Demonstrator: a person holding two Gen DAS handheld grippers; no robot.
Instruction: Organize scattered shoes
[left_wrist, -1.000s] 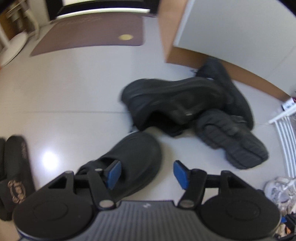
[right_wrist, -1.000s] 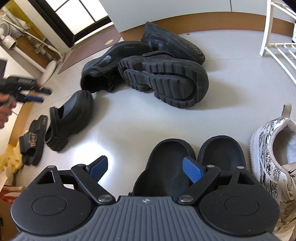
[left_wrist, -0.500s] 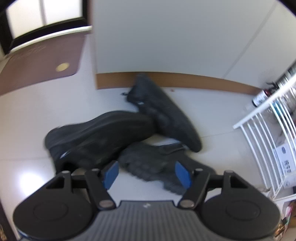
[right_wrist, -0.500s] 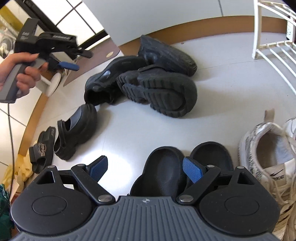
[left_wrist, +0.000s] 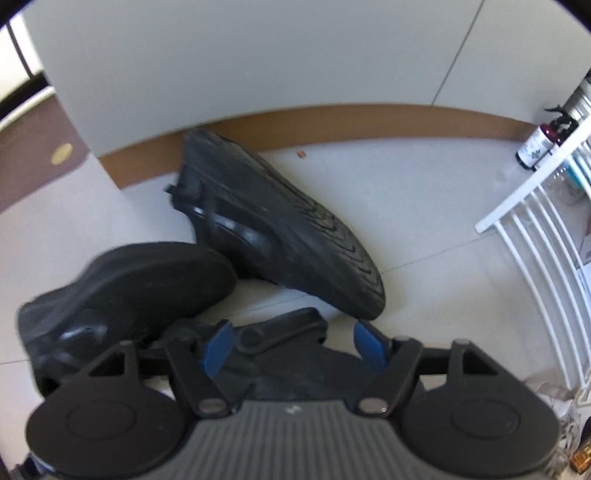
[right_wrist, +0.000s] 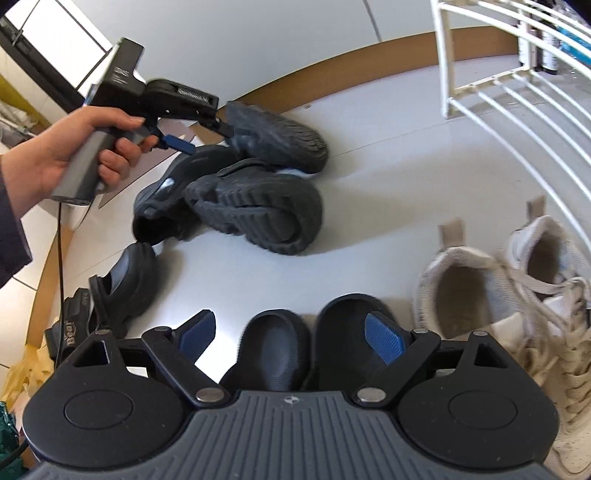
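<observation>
**A:** Where are you now?

**B:** My left gripper (left_wrist: 291, 345) hangs wide open over the black pile by the wall, holding nothing. Right under it is the clog (left_wrist: 280, 332) lying on its side, strap toward me. Beside it, touching, a sneaker (left_wrist: 125, 291), and behind them a second shoe (left_wrist: 280, 229) tipped sole-up against the skirting.

**A:** And the right?

**B:** Right gripper (right_wrist: 291, 338) is also spread wide and empty, above the slippers (right_wrist: 310, 339) paired next to the white trainers (right_wrist: 480, 295).

**A:** How will that clog handle?

**B:** I'd guess light and rubbery: thick foam sole, stiff enough not to fold. The sole looks too broad for my fingers, so I'd pinch the heel strap or the collar rim. The strap may swivel, so the rim is safer.

**A:** Risks?

**B:** It leans on the sneaker; lifting could drag or roll that one.
</observation>
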